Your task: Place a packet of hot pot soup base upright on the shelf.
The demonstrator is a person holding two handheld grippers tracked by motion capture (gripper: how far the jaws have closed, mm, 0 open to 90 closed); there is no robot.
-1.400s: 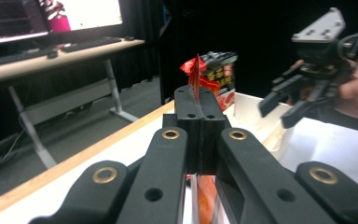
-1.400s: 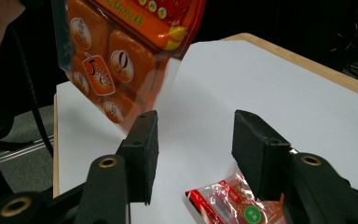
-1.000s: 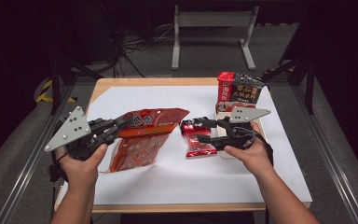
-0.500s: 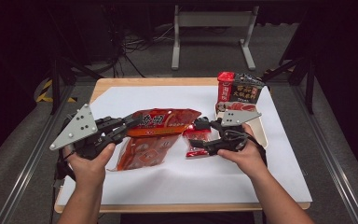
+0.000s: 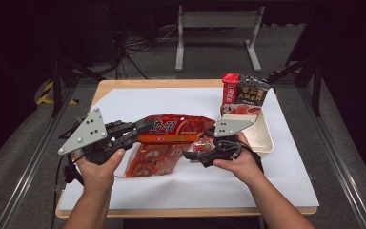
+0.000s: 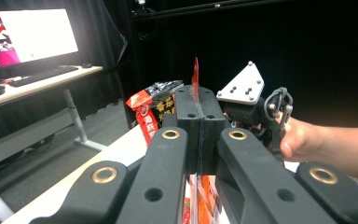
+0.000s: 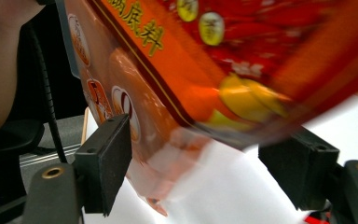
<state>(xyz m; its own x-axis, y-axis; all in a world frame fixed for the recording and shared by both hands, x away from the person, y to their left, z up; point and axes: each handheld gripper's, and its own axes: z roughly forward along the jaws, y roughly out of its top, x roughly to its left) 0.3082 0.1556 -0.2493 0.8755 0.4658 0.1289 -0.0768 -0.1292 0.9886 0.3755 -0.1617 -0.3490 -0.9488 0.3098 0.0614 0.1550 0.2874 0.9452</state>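
A large red-orange snack pouch (image 5: 164,143) lies on the white sheet with its top part lifted. My left gripper (image 5: 143,128) is shut on the pouch's thin upper edge (image 6: 196,77); in the left gripper view its jaws (image 6: 199,100) meet on that edge. My right gripper (image 5: 190,155) is low at the pouch's right side. Its jaws have just been opening and stand wide in the right gripper view (image 7: 200,163), with the pouch's lower corner (image 7: 177,112) hanging between them and neither pad touching it. A small red packet (image 5: 205,143) lies beside the right gripper.
A white tray (image 5: 264,138) sits at the right of the sheet. At its far end stand a red packet (image 5: 230,88) and a dark packet (image 5: 251,90). The wooden table's edge (image 5: 171,212) runs along the front, with dark floor and metal stands beyond.
My right gripper has moved left and down to the pouch, and its jaws stand wider. The left gripper has kept its hold, and the pouch's top has folded up more.
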